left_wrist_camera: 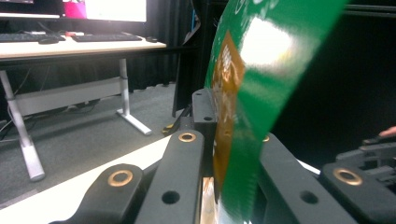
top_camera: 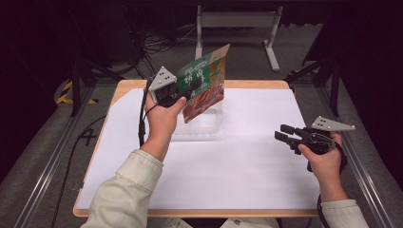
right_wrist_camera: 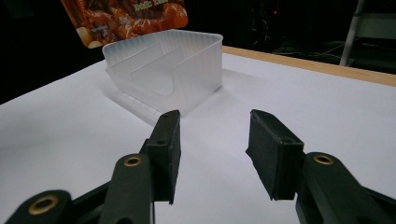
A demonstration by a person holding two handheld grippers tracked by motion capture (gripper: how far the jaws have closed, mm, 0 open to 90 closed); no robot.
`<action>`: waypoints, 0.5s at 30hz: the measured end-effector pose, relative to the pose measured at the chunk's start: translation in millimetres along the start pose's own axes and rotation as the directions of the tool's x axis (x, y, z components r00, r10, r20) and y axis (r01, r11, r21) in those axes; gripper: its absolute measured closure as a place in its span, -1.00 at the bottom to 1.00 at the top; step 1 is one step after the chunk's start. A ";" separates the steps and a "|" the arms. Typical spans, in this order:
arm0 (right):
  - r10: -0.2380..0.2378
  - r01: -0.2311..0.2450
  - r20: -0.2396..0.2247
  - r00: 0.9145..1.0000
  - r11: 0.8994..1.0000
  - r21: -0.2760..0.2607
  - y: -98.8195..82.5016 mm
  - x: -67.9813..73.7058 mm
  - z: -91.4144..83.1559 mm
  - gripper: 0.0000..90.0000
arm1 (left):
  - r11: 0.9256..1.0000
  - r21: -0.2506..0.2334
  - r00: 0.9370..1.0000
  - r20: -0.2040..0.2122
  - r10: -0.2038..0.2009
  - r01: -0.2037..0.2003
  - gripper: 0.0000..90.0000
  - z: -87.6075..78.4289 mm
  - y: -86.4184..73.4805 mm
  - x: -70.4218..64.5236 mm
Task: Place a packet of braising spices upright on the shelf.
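White paper covers the counter [top_camera: 247, 180]. Nearest, the right gripper [top_camera: 281, 133] is held low with fingers parted around nothing. Farther off, the left gripper [top_camera: 189, 88] is clamped on a green snack pouch [top_camera: 205, 84], raised above a clear plastic tray [top_camera: 199, 124].

We take this for a lab or test room: our table [top_camera: 285, 95] under a white sheet sits between metal rails [top_camera: 52, 156] on grey carpet, cables [top_camera: 157, 45] trail across the floor, and a desk [left_wrist_camera: 79, 46] with keyboards [left_wrist_camera: 105, 36] and monitors stands behind.
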State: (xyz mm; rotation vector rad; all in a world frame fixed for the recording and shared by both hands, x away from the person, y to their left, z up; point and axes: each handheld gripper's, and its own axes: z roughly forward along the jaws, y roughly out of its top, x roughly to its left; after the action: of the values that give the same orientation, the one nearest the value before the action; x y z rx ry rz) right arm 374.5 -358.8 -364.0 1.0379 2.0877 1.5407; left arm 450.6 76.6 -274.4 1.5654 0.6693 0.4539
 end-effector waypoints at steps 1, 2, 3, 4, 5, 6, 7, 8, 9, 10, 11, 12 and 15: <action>0.003 -0.003 0.002 1.000 1.000 -0.001 -0.4 0.1 -1.5 0.22 | 1.000 0.003 1.000 -0.002 -0.003 0.003 0.98 1.4 0.6 1.8; 0.004 -0.004 0.006 1.000 1.000 -0.005 -1.0 0.2 -3.3 0.22 | 1.000 0.004 1.000 -0.006 -0.003 0.003 0.97 2.6 0.9 3.0; 0.006 -0.006 0.008 1.000 1.000 -0.004 -1.3 0.5 -4.8 0.22 | 1.000 0.010 1.000 -0.016 -0.007 0.008 0.97 5.5 1.8 6.0; 0.005 -0.005 0.008 1.000 1.000 -0.005 -1.5 0.5 -5.5 0.22 | 1.000 0.010 1.000 -0.016 -0.007 0.008 0.97 5.5 1.8 6.0; 0.005 -0.005 0.008 1.000 1.000 -0.005 -1.5 0.5 -5.5 0.22 | 1.000 0.009 1.000 -0.021 -0.009 0.009 0.97 7.1 2.2 7.7; 0.010 -0.010 0.011 1.000 1.000 -0.007 -2.0 0.6 -6.7 0.22 | 1.000 0.008 0.999 -0.028 -0.016 0.016 0.97 8.9 2.5 9.4; 0.013 -0.013 0.013 1.000 1.000 -0.007 -2.4 0.7 -8.0 0.22 | 1.000 0.008 0.999 -0.029 -0.022 0.022 0.97 10.1 2.8 10.5; 0.012 -0.012 0.013 1.000 1.000 -0.010 -2.7 0.6 -8.4 0.22 | 1.000 0.007 0.999 -0.031 -0.027 0.027 0.97 11.0 3.0 11.2; 0.010 -0.010 0.012 1.000 1.000 -0.010 -3.0 0.5 -8.7 0.22 | 0.999 0.003 0.999 -0.030 -0.032 0.032 0.97 13.0 3.0 12.3; 0.015 -0.015 0.016 1.000 1.000 -0.008 -3.2 0.9 -9.3 0.22 | 1.000 0.008 0.999 -0.028 -0.029 0.030 0.97 13.9 3.2 13.3; 0.015 -0.015 0.016 1.000 1.000 -0.008 -3.3 0.9 -9.6 0.22 | 0.999 0.012 0.999 -0.031 -0.031 0.032 0.97 16.2 3.3 14.6; 0.015 -0.015 0.016 1.000 1.000 -0.008 -3.3 0.9 -9.6 0.22 | 0.999 0.012 0.999 -0.031 -0.031 0.032 0.97 16.2 3.3 14.6; 0.013 -0.013 0.016 1.000 1.000 -0.012 -3.3 0.1 -10.5 0.21 | 0.999 0.004 0.999 -0.038 -0.038 0.039 0.97 20.3 3.5 17.1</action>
State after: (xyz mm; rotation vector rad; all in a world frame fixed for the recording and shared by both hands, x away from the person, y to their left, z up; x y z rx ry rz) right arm 366.4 -366.3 -363.3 1.0588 2.0619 1.5442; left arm 477.0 72.4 -275.0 1.5488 0.7292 0.4550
